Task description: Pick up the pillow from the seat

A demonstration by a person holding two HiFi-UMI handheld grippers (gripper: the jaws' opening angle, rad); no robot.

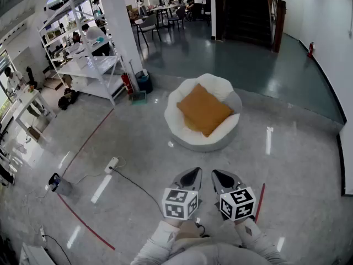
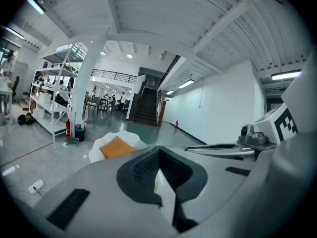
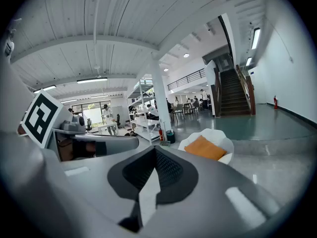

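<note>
Head view first: the left gripper [image 1: 193, 173] and right gripper [image 1: 219, 175] sit side by side, low in the shot. Both pairs of fingers are pressed together with nothing between them. The pillow [image 1: 204, 110] lies well ahead of the fingertips, almost dead centre between the two pairs. It is in the hollow of the seat [image 1: 187, 138], with open floor in between. So, as I judge it, nothing is done yet: the approach, the opening of the fingers, the grasp and the lift are all left. The pillow lies close to flat, face up and set like a diamond, with one corner aimed back toward the fingers. Its long axis looks to run from far left to near right, though it is close to square.

Left gripper view: fingers shut tight and empty. The pillow [image 2: 117, 147] shows beyond and left of the fingertips, resting in the seat [image 2: 97, 148] and nowhere near contact.

Right gripper view: same story, fingers closed on nothing. The pillow [image 3: 205, 148] sits beyond and right of the fingertips, inside the seat [image 3: 221, 139] and well apart from them. It looks slightly raised at the far side.
</note>
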